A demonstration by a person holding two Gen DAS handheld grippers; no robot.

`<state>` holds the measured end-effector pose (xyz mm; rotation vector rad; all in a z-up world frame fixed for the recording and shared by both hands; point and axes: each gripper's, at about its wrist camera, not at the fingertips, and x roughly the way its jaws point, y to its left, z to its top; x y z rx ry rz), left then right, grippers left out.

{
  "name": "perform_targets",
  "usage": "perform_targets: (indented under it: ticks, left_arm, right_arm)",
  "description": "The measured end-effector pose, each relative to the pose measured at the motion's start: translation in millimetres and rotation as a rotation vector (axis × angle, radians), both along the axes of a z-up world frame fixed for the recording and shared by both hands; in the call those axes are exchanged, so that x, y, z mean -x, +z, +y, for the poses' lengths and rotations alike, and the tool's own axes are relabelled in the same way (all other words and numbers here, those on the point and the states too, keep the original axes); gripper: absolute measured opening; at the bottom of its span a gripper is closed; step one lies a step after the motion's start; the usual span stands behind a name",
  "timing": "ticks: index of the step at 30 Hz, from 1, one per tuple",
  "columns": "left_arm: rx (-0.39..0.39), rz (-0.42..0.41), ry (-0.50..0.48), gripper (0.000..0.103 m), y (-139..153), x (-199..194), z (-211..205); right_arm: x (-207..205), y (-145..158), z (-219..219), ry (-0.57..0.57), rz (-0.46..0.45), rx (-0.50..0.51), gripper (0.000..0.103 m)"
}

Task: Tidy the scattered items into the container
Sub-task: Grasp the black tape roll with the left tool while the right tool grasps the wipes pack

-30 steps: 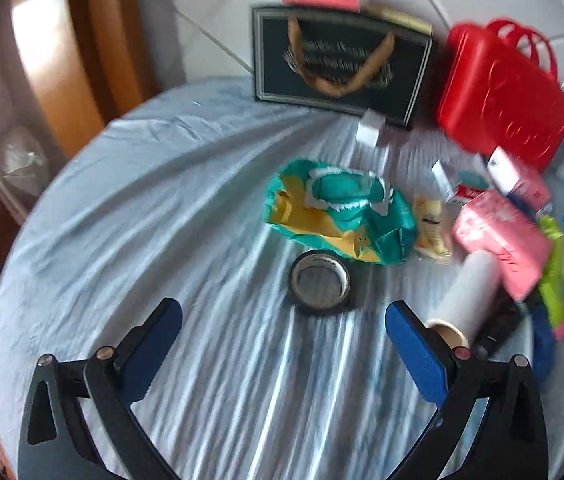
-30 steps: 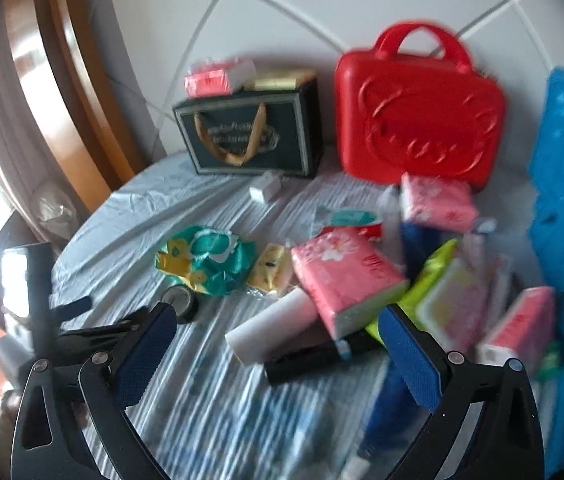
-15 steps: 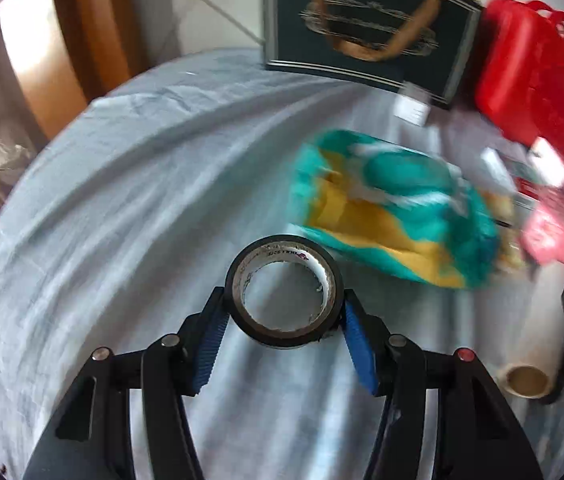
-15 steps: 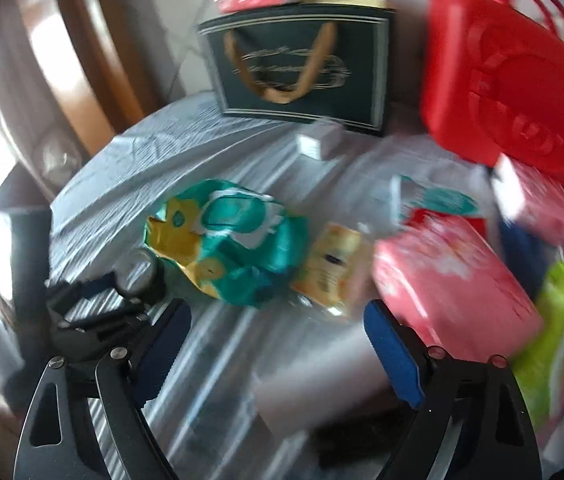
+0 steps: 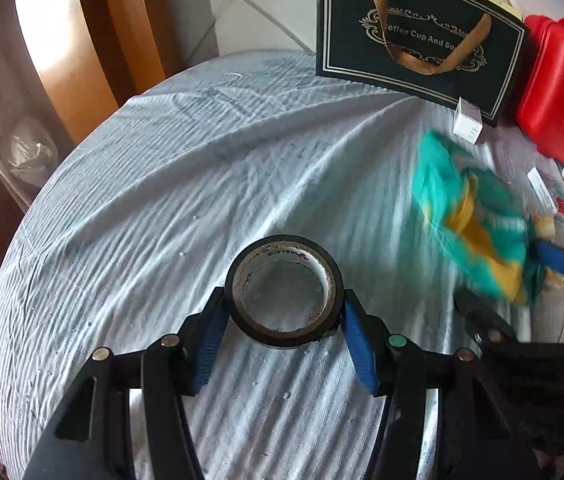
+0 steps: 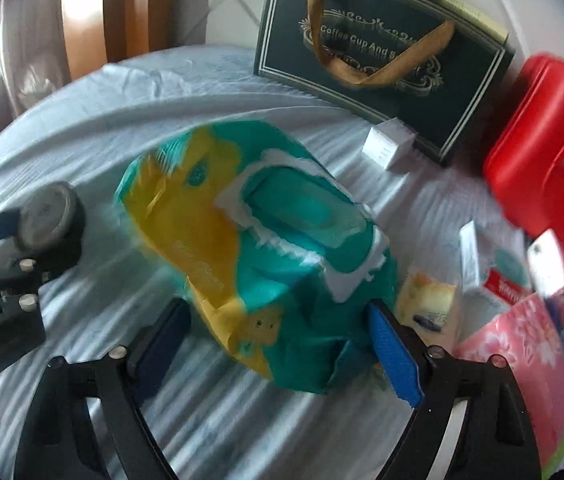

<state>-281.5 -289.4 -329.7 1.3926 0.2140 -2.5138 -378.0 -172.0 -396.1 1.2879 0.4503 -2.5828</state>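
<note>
1. Black tape roll sits pinched across its width in the left gripper, ready to lift off the blue cloth.
2. Right gripper has just been closing, jaws still apart, straddling the teal-and-yellow wipes pack.
3. Dark gift bag, probably the container, stands at the far side.

Black tape roll, teal-yellow packet

Your left gripper and right gripper: matte black forked arms, ribbed blue pads lining the inner faces, round silver rivets at the pivots. Nearest the left gripper's right pad sits one teal-tinted rivet.
</note>
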Motion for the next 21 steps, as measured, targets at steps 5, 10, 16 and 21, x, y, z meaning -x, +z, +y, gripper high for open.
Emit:
perform_targets:
  ticks: [5,10,16,21]
  left_arm:
    - [-0.024,0.0,0.008,0.055,0,0,4]
    - [-0.026,0.029,-0.013,0.055,21,-11,19]
    - [0.003,0.088,-0.03,0.055,66,-47,46]
    - [0.028,0.119,-0.04,0.055,99,-83,71]
  right_arm:
    - [2,12,8,-0.043,0.009,0.066,0.051]
    - [-17,39,20,-0.03,0.015,0.167,0.049]
    - [-59,88,29,-0.03,0.092,0.196,0.041]
    - [-100,122,44,-0.019,0.104,0.227,0.017]
